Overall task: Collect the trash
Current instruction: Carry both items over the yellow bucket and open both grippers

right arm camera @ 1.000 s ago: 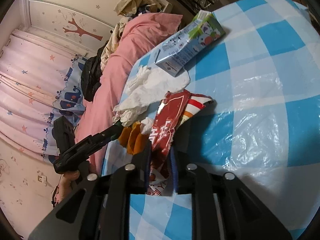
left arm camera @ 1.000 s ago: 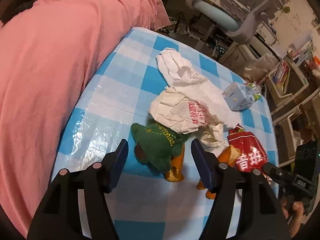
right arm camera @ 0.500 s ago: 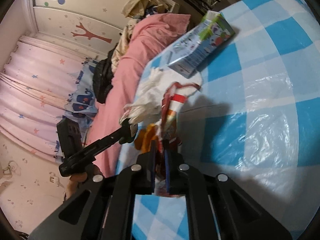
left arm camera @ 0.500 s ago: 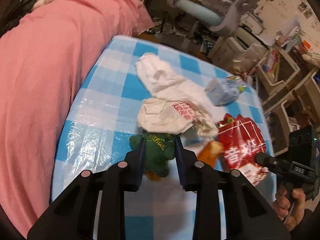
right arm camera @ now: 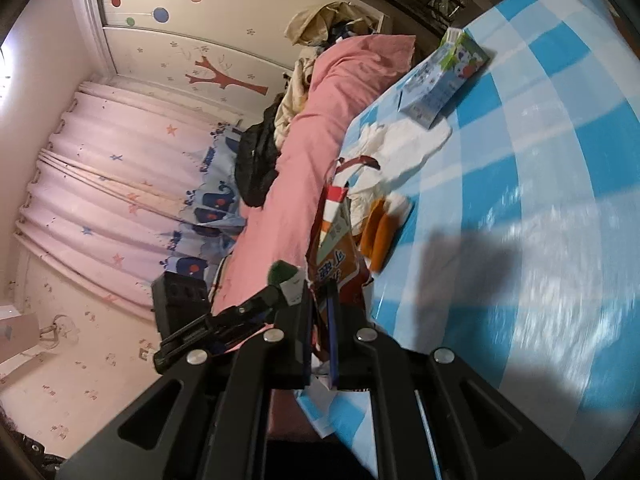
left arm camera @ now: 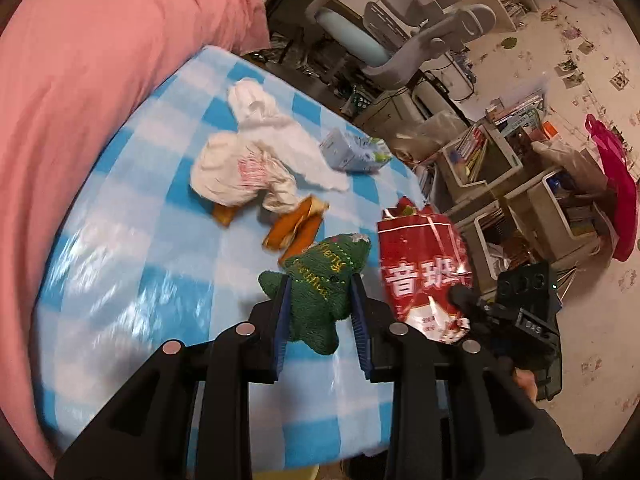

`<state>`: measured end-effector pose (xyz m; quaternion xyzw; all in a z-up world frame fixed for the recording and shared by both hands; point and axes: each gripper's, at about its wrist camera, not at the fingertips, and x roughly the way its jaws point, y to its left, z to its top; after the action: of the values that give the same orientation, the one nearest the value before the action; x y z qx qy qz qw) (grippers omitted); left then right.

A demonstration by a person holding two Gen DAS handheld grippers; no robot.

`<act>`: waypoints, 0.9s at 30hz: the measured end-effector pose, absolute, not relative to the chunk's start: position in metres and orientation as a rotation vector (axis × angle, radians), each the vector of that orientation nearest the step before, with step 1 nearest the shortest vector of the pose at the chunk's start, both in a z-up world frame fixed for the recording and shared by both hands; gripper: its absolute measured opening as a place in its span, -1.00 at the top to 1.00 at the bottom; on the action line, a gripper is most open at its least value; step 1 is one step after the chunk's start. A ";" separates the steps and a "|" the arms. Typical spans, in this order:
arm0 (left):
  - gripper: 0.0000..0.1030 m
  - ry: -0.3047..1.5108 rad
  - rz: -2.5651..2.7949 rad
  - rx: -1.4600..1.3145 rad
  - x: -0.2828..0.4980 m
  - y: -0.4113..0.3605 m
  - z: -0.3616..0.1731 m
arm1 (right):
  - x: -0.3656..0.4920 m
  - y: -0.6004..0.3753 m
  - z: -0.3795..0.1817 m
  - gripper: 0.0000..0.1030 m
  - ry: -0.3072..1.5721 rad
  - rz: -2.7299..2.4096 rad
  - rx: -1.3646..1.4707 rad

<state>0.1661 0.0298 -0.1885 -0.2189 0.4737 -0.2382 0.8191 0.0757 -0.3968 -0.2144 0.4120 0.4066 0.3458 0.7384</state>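
Gripping a green plush toy (left arm camera: 320,292), the left gripper (left arm camera: 318,296) holds it lifted above the near edge of a blue-and-white checked table (left arm camera: 132,272). The right gripper (right arm camera: 319,300), fingers nearly together, pinches a red snack bag (right arm camera: 336,256) beyond that same edge. White wrappers (left arm camera: 248,168), orange peels (left arm camera: 294,226) and a carton (left arm camera: 352,150) lie toward the far edge.

Beyond the fingers, past the far edge of the blue-and-white checked table cover (left arm camera: 152,208), stands a grey desk chair with a pale blue seat (left arm camera: 404,20), and to its right low shelves crammed with books (left arm camera: 492,152) sit on a littered pale floor (left arm camera: 600,60). To the left lies a pink blanket (left arm camera: 80,80). Further left, pink star-print curtains (right arm camera: 120,184) hang below a white wall panel painted with a red tree and balloons (right arm camera: 192,40).
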 end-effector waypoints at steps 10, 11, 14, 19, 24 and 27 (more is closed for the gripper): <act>0.46 1.028 -0.478 -0.349 0.064 0.022 -0.185 | -0.021 -0.377 -0.214 0.86 0.934 0.845 0.813; 0.46 1.037 -0.471 -0.338 0.051 0.020 -0.186 | -0.030 -0.374 -0.216 0.86 0.951 0.851 0.798; 0.46 1.057 -0.454 -0.322 0.024 0.018 -0.191 | -0.057 -0.360 -0.229 0.86 1.028 0.871 0.755; 0.46 1.116 -0.421 -0.324 -0.016 0.012 -0.206 | -0.084 -0.327 -0.258 0.86 1.191 0.854 0.613; 0.43 1.216 -0.371 -0.333 -0.036 0.001 -0.240 | -0.080 -0.305 -0.272 0.80 1.276 0.812 0.470; 0.37 1.297 -0.348 -0.328 -0.044 -0.005 -0.264 | -0.077 -0.304 -0.278 0.80 1.297 0.734 0.393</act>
<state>-0.0444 -0.0052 -0.2637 -0.1513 0.5979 -0.1604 0.7706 -0.0774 -0.3039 -0.2780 0.1775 0.5861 0.3319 0.7175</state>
